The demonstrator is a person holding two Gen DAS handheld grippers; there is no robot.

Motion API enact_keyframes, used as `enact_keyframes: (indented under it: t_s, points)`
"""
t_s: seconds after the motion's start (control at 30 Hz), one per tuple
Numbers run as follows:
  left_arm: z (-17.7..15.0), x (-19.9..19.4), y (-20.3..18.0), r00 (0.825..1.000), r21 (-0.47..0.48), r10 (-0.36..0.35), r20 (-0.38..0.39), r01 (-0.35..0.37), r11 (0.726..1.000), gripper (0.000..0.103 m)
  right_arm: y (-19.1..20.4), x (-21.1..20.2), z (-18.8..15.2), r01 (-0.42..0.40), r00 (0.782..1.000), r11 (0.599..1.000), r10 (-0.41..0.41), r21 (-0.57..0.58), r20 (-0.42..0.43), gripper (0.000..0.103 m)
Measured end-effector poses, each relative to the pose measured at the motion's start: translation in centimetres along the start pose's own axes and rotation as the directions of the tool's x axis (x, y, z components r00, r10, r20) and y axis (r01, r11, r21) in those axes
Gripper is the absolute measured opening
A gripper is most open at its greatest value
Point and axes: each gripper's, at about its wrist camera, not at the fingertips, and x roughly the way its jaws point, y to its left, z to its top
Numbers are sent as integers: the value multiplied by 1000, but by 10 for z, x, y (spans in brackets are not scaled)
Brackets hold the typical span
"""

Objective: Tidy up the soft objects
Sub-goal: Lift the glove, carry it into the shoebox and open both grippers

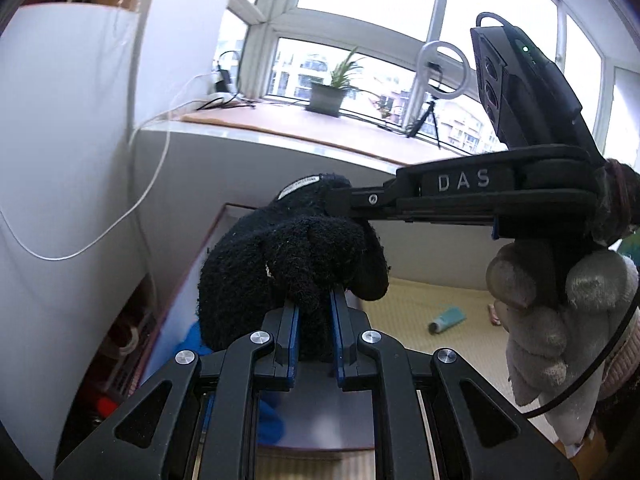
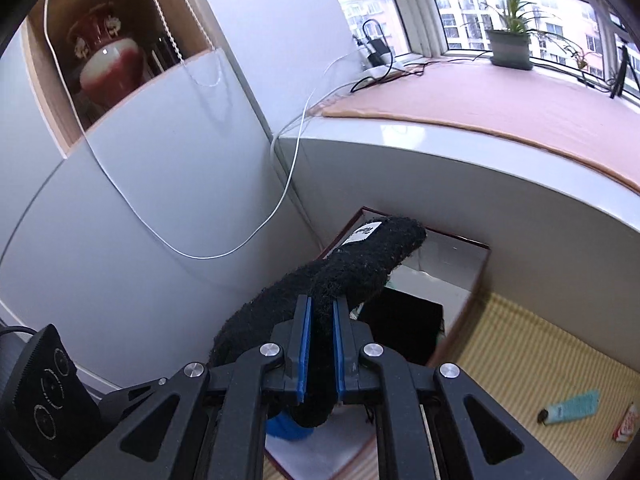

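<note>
Holding item one, your left gripper (image 1: 314,312) has its blue pads pinched tight on the lower bunch of a black fuzzy sock (image 1: 296,252). Your right gripper (image 2: 320,332) is likewise clamped on the same sock, jaws narrow with fabric squeezed between them; in the left wrist view it reaches in from the right side and bites the sock's upper end.

Position: the sock hangs in the air between both grippers, above an open box (image 2: 478,280) with a dark red rim that sits on the yellow mat (image 2: 532,360).

Axis: in the right wrist view, the sock's long axis runs away from your jaws, up and to the right, ending in a rounded tip bearing a white label (image 2: 366,232). The other end droops below the pads, towards you.

Edges and clearance:
- White cabinet panel (image 2: 140,220) close on the left, with a loose white cable (image 2: 224,254) draped across it.
- Curved white ledge (image 2: 460,172) under the window, right behind the box; little room beyond the far box wall.
- Mat open to the right, carrying a teal tube (image 2: 572,408) and a small red-and-white packet (image 2: 624,424), both well apart from the box.
- Something blue (image 2: 286,428) lies inside the box, under the sock.

Your right hand wears a grey glove (image 1: 552,312).
</note>
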Motion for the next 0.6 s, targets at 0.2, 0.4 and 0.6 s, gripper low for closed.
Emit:
enact_keyframes:
  t_s: [0.2,0.4,0.6]
  points:
    - [4,14,19,999,-9,23,-30,-23,1000,12,0,31,6,35,999,999,-36,-9,-32,9]
    - [5,33,23,996,-6,19,-90,-19,1000,12,-14,57,10,93,992,996,-93,-1,-82,9]
    - [3,37,32,990,-37,50,-130,-55,998,43,-22,58,8,124,988,992,-124,-7,-89,40]
